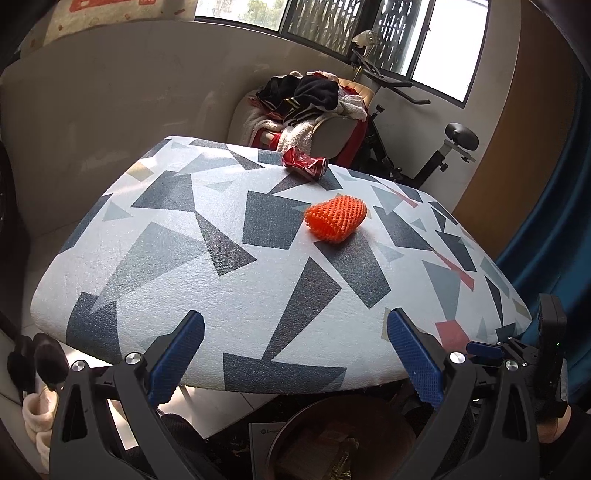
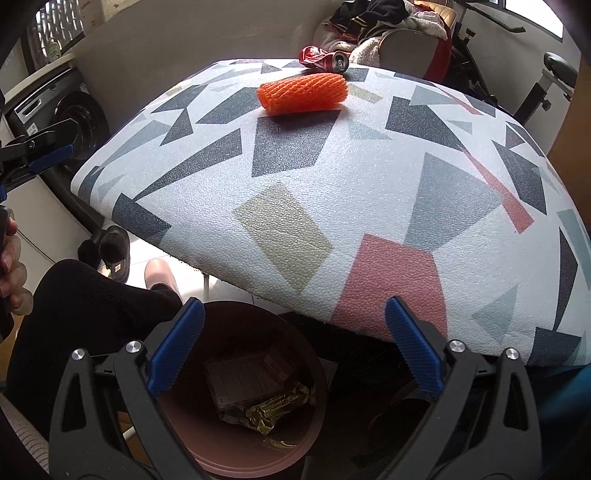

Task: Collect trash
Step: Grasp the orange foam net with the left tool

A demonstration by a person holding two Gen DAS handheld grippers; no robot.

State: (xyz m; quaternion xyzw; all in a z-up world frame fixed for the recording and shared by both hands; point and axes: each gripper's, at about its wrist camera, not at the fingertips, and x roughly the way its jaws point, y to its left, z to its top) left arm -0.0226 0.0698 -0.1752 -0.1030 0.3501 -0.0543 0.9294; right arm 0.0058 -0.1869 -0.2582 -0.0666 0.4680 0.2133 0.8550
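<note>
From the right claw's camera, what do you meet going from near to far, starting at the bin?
Bin with wrappers inside, below the open right claw → table → orange foam net → crushed red can at the far edge → chair piled with clothes.

Daylit windows (image 1: 436, 48), pale wall (image 1: 129, 92), clothes-heaped chair (image 1: 332, 125), exercise bike (image 1: 443, 147).

Both wrist views look down over the table's (image 1: 229, 258) near edge, sharing its top
</note>
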